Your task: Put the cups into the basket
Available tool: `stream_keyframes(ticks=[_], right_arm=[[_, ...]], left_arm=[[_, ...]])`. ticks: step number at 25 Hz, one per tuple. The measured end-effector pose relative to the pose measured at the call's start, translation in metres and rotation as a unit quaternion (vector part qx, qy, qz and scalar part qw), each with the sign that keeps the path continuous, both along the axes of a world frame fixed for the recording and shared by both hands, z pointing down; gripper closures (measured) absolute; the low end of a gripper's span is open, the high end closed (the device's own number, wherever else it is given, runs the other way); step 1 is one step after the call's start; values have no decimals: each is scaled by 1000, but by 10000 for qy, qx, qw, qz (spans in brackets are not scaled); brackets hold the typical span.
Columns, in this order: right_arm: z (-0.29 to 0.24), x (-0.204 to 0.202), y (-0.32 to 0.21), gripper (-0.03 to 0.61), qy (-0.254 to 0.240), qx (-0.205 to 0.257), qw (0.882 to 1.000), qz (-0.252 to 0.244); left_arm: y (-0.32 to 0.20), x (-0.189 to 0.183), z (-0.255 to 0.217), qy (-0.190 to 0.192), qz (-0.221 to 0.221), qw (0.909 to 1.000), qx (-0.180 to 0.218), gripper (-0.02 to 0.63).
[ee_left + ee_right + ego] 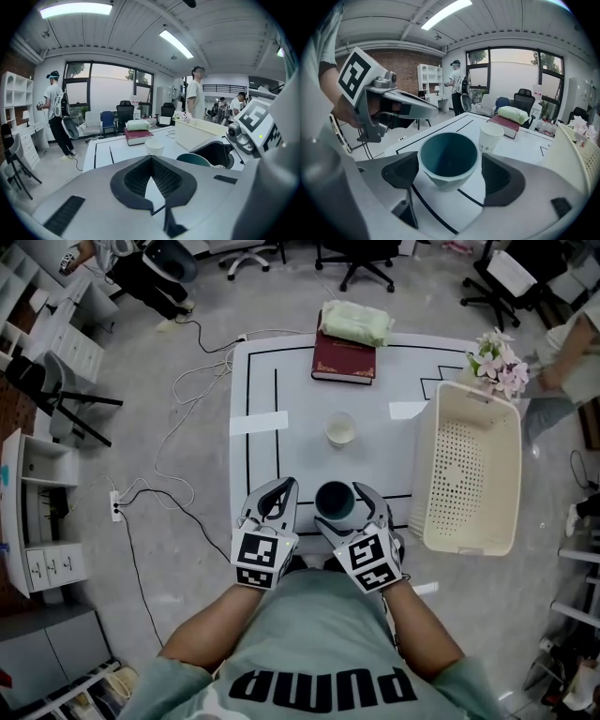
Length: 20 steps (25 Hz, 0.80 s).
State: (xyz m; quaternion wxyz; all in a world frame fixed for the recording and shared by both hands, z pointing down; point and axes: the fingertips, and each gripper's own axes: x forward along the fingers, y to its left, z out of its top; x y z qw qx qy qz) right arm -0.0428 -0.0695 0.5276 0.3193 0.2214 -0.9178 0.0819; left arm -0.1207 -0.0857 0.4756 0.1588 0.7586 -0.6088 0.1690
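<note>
On the white table (309, 451), near its front edge, a teal cup (335, 500) stands between the right gripper's (450, 172) wide-spread jaws, unsqueezed. Just left of it, the left gripper (152, 183) is closed on nothing. A paper cup (340, 430) stands mid-table, and the basket (424, 474) sits at the right edge.

- A teal cup (335, 500) is standing upright, mouth open upward, at the lower middle of the head view near the front edge of the table (300, 381). The tongs of the right gripper (451, 177) are standing apart on either side of it.
- A white paper cup (341, 429) is standing upright at the frame's centre, apart from the teal cup.
- A cream rectangular basket (427, 474) with perforated walls and floor is sitting open side up at the right of the frame, along the table's right edge.
</note>
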Motion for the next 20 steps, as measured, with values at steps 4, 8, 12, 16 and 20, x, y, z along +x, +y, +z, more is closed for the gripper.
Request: stream_keyframes(ticks=[4,8,12,16,20], right_arm=[[2,-1,-2,187,-23,117,9999,33],[1,-4,-4,189,-49,236,9997,5],[-1,-5,-3,190,-34,312,9995,9],[-8,-2,-5,190,-143,312,9993,136],[-26,0,-8,190,-337,287,9985,335]], left_arm=[[-1,2,4,-8,53,10000,-52,608],[-2,2,4,-31,93,9999,-75,609],[0,1,2,-29,108,9999,-72,609],[0,1,-2,6,106,9999,-56,609],[0,-1,-8,5,131,9999,-6,609]])
